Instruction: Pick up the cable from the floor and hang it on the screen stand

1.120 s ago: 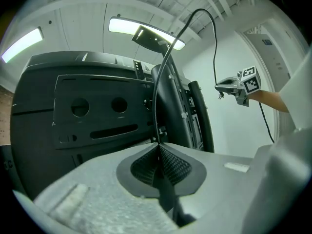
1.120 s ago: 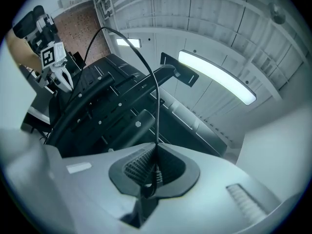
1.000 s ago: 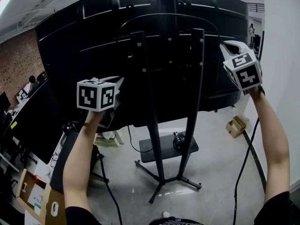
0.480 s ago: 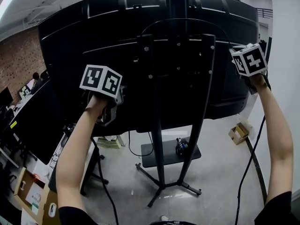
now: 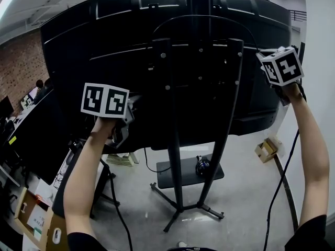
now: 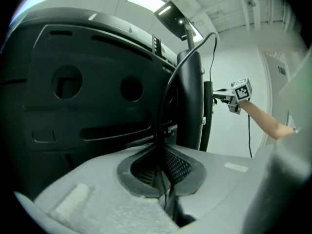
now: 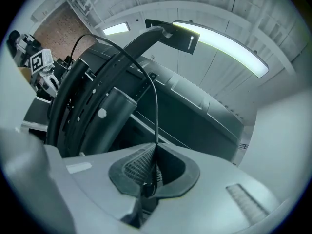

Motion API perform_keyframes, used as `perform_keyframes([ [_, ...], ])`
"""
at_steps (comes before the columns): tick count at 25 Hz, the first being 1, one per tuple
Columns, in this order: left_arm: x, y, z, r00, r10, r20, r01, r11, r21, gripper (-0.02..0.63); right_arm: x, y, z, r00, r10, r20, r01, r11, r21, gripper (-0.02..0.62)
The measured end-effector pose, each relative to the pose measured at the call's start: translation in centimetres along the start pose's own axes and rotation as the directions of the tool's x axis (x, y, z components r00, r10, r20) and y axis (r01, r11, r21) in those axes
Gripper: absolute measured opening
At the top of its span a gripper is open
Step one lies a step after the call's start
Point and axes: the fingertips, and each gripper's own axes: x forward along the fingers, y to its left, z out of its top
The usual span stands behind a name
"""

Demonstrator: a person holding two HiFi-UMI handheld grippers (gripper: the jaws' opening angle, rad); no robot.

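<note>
The left gripper (image 6: 163, 178) sits in the left middle of the head view, held up against the dark back of the screen (image 5: 78, 46). Its fingers are pinched almost together on the thin black cable (image 7: 156, 121), which comes out of the narrow slot between the pads. The right gripper (image 7: 148, 177), at the upper right of the head view beside the screen's edge, is likewise closed on the cable. Between the two grippers the cable arcs up and over the top of the screen stand (image 5: 175, 140), crossing the central post near the top middle of the frame. Below, the stand's legs rest on the grey floor (image 5: 241, 192)
</note>
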Motion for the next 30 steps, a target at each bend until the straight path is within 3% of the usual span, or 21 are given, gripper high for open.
perform_keyframes([
  [4, 0.5, -0.2, 1.0, 0.999, -0.037, 0.029, 0.04, 0.995, -0.093, 0.012, -0.1, 1.2, 1.1, 0.999, 0.05, 0.001, -0.05, 0.999, 0.009, 0.015],
  [7, 0.7, -0.3, 0.9, 0.996, -0.043, 0.072, 0.051, 0.992, -0.114, 0.015, -0.1, 2.2, 1.4, 0.995, 0.099, 0.017, -0.1, 0.994, 0.048, 0.017],
  [11, 0.4, -0.4, 1.7, 0.986, 0.027, 0.167, -0.024, 0.999, -0.022, 0.018, 0.3, 3.2, 1.7, 0.987, 0.153, 0.045, -0.157, 0.982, 0.108, 0.016],
  [15, -0.1, -1.0, 2.6, 0.955, 0.108, 0.276, -0.136, 0.987, 0.082, 0.048, 0.6, 3.8, 2.0, 0.982, 0.174, 0.072, -0.183, 0.973, 0.143, 0.016],
  [19, 0.8, -1.9, 1.9, 0.947, 0.14, 0.288, -0.189, 0.971, 0.149, 0.12, 0.5, 3.6, 2.0, 0.983, 0.164, 0.086, -0.175, 0.973, 0.148, 0.017],
  [20, 1.0, -2.1, 1.8, 0.945, 0.145, 0.292, -0.2, 0.965, 0.168, 0.1, 0.5, 3.5, 2.0, 0.983, 0.163, 0.088, -0.175, 0.973, 0.149, 0.016],
  [21, 1.1, -2.4, 1.8, 0.943, 0.142, 0.301, -0.204, 0.961, 0.186, 0.02, 0.4, 3.4, 2.0, 0.983, 0.163, 0.088, -0.174, 0.973, 0.148, 0.016],
  [26, -0.5, -4.2, 3.6, 0.94, 0.047, 0.338, -0.123, 0.97, 0.208, 0.015, 0.4, 3.1, 1.5, 0.983, 0.163, 0.081, -0.173, 0.975, 0.141, 0.015],
  [30, -1.7, -3.3, 6.3, 0.961, 0.016, 0.275, -0.06, 0.987, 0.151, 0.017, 0.5, 2.7, 1.3, 0.982, 0.172, 0.081, -0.183, 0.97, 0.161, 0.016],
])
